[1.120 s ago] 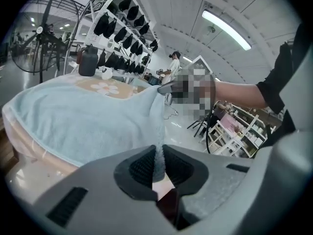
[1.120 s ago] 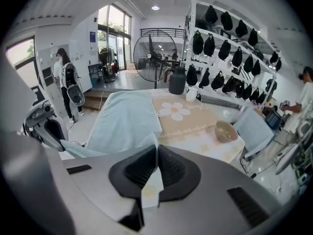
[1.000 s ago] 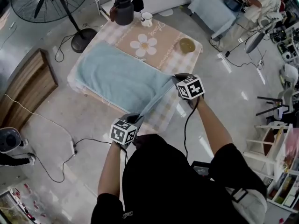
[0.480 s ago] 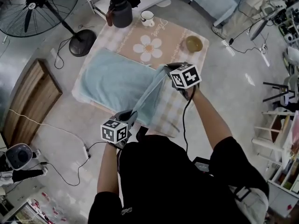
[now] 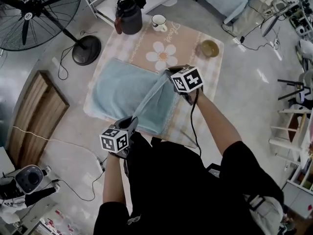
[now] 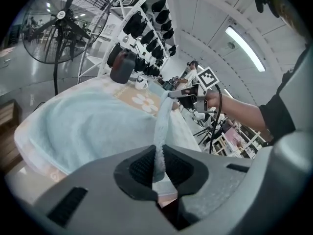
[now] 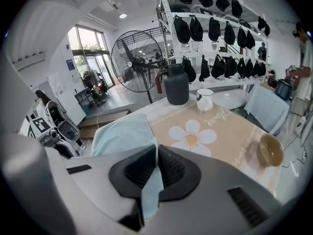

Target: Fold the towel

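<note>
Both jaws are almost closed, each pinching a corner of the pale blue towel [image 5: 122, 89]. The left gripper [image 5: 131, 123] is close to the person's body and the right gripper [image 5: 170, 75] is farther out over the tabletop [image 5: 215, 58]. The rest of the towel lies flat on the half nearer the fan [image 5: 29, 13]. The fold will likely go best if the lifted edge stays taut and both corners travel together to the opposite edge. The towel's long axis appears to run left-right in the head view, with the held edge across it.
</note>
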`<action>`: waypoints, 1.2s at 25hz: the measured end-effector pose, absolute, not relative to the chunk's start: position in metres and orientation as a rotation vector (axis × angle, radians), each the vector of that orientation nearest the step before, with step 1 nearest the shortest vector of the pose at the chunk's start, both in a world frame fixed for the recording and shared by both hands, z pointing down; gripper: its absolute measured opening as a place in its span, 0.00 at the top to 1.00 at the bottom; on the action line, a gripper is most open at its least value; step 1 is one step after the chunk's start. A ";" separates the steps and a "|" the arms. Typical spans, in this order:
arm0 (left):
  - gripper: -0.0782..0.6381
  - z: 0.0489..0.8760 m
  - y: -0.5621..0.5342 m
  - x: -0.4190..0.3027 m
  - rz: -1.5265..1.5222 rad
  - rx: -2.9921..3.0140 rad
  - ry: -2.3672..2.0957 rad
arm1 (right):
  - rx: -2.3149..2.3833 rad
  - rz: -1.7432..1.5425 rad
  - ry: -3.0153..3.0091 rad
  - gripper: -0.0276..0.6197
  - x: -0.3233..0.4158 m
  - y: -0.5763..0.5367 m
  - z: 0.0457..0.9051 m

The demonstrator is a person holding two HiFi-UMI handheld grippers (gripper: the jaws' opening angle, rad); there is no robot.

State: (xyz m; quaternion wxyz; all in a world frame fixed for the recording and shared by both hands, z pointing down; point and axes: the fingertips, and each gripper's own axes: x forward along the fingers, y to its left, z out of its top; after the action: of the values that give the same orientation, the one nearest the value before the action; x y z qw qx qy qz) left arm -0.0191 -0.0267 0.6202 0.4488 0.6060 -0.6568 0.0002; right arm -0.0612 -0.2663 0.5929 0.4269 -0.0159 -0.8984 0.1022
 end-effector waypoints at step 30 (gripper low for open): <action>0.84 0.644 0.062 -0.226 -0.126 1.479 -1.544 | -0.014 0.215 -2.166 0.93 -0.294 -0.175 0.626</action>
State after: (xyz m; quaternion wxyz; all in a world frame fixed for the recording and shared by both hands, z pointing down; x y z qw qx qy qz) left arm -0.2255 0.0624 0.6443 0.4795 0.6059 -0.6326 -0.0518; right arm -0.2936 -0.1751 0.6261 0.4641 -0.0057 -0.8815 0.0874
